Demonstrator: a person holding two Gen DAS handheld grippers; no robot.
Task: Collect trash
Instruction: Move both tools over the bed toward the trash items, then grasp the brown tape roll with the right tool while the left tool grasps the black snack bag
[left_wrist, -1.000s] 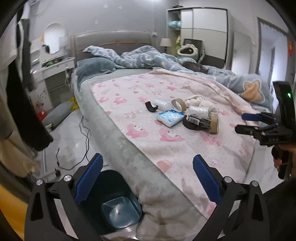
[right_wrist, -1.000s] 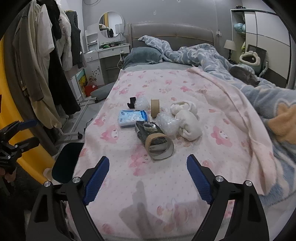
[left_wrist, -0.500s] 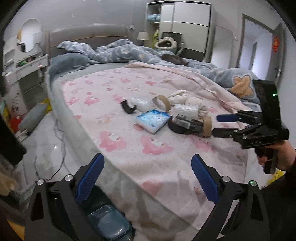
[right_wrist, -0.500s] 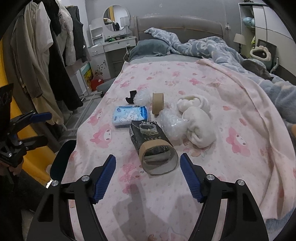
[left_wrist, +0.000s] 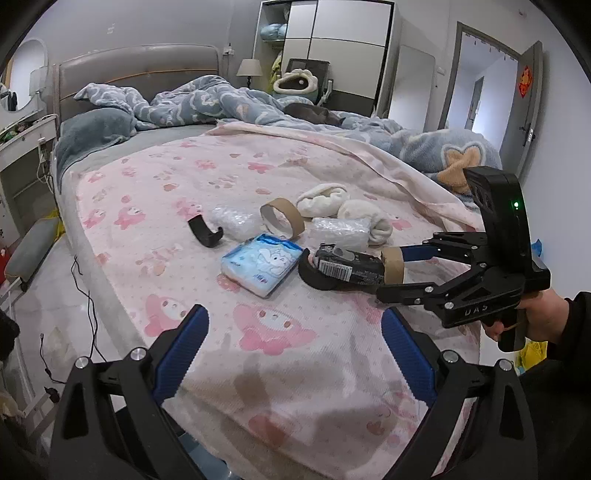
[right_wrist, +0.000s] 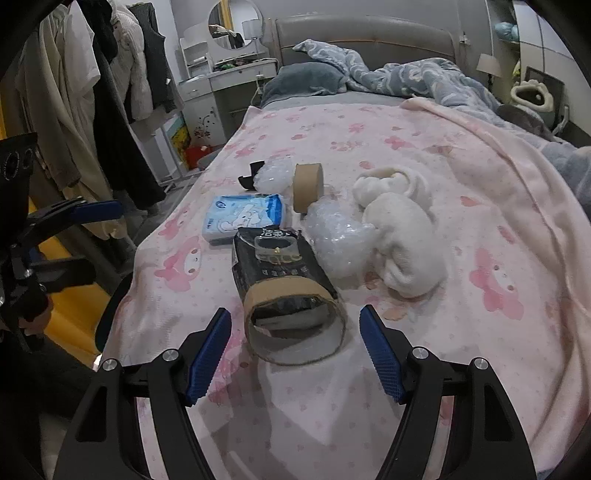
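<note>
Right claw (right_wrist: 295, 354) moved in, spread wide either side of the cardboard ring (right_wrist: 295, 325) just ahead, black packet (right_wrist: 273, 258) stretching away lengthwise; left claw (left_wrist: 291, 350) wide, farther off

1. Right gripper (right_wrist: 295, 350) has advanced over the bed (right_wrist: 480, 258) toward the cardboard tape core (right_wrist: 295, 325); its fingers (right_wrist: 208, 354), spread wide, now flank the core's open end, not touching.
2. Left-wrist view: right gripper (left_wrist: 393, 269) has moved from well right of the trash pile to the core (left_wrist: 393, 264).
3. Left gripper (left_wrist: 291, 354) has swung from the bedside floor to over the pink blanket (left_wrist: 295, 369). The blue bin has left its view.
</note>
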